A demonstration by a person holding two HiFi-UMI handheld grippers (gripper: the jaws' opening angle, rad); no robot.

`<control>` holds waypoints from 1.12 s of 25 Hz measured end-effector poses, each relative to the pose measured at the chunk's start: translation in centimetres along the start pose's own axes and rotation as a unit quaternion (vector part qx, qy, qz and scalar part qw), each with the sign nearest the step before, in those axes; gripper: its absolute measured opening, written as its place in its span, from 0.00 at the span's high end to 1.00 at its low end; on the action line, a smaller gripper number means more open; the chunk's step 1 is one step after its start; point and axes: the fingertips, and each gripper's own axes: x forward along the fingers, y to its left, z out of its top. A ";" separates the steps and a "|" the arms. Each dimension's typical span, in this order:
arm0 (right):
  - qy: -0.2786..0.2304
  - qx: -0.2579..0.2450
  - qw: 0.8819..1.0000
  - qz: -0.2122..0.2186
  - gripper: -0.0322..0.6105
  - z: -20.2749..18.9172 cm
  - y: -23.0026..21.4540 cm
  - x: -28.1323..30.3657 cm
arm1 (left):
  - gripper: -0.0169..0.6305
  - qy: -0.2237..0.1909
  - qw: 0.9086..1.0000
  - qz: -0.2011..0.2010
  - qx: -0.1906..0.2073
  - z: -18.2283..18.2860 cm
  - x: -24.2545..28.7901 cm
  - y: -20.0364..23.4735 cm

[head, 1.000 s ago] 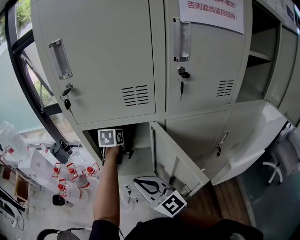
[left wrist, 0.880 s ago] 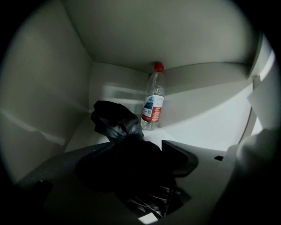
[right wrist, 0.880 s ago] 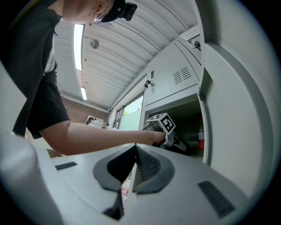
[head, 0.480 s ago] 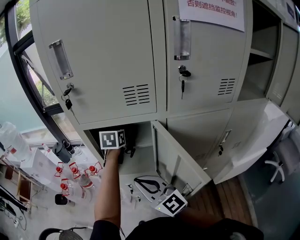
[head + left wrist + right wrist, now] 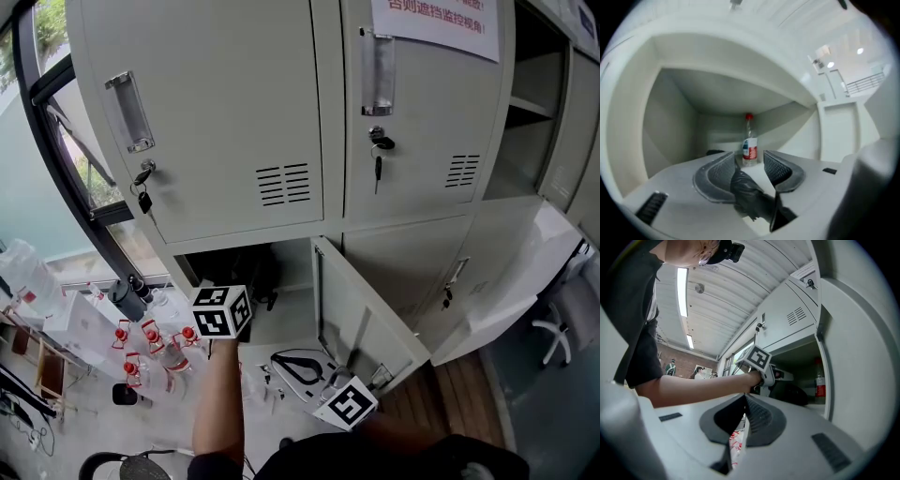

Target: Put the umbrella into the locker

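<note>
The black umbrella (image 5: 793, 393) lies inside the open lower locker compartment (image 5: 281, 281), dark against its floor (image 5: 255, 274). My left gripper (image 5: 750, 157) is just outside that opening, its marker cube (image 5: 222, 311) in front of the compartment. Its jaws are closing. The umbrella's black fabric (image 5: 751, 196) shows through the gap, lower down, and the pads do not press on it. My right gripper (image 5: 745, 401) is held low beside the open door (image 5: 370, 328), its cube (image 5: 345, 403) near my body, jaws together and empty.
A plastic bottle with a red cap (image 5: 749, 143) stands at the back of the compartment. Packs of red-capped bottles (image 5: 150, 342) sit on the floor at the left by the window. A black-rimmed object (image 5: 300, 367) lies below the door. Another locker door (image 5: 506, 291) hangs open at the right.
My left gripper has pulled back out of the compartment toward me and risen a little, with the umbrella staying inside. The right gripper has kept still.
</note>
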 end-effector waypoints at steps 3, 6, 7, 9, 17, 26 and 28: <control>0.001 -0.002 1.000 -0.001 0.93 -0.1 -0.1 0.1 | 0.71 -0.036 0.999 -0.011 0.010 1.2 -1.9 -0.9; 0.005 -0.003 1.000 -0.006 0.93 -0.2 -0.5 0.1 | 0.77 -0.069 0.997 -0.017 0.015 2.1 -4.0 -1.5; 0.006 -0.002 1.000 -0.008 0.93 -0.3 -0.6 0.1 | 0.79 -0.076 0.997 -0.019 0.015 2.2 -4.6 -1.7; 0.009 -0.002 1.000 -0.014 0.93 -0.4 -1.0 0.1 | 0.82 -0.084 0.996 -0.025 0.009 1.8 -5.7 -1.9; 0.000 0.005 1.000 -0.020 0.93 0.2 -1.3 -0.3 | 0.94 -0.139 0.988 -0.055 0.022 2.1 -10.3 -2.9; 0.009 0.010 1.000 -0.024 0.93 0.7 -0.7 -0.5 | 0.95 -0.179 0.978 -0.103 0.000 1.3 -14.9 -3.4; 0.014 0.008 0.999 -0.029 0.93 0.6 -0.7 -0.5 | 0.95 -0.186 0.977 -0.105 0.003 0.9 -16.1 -3.1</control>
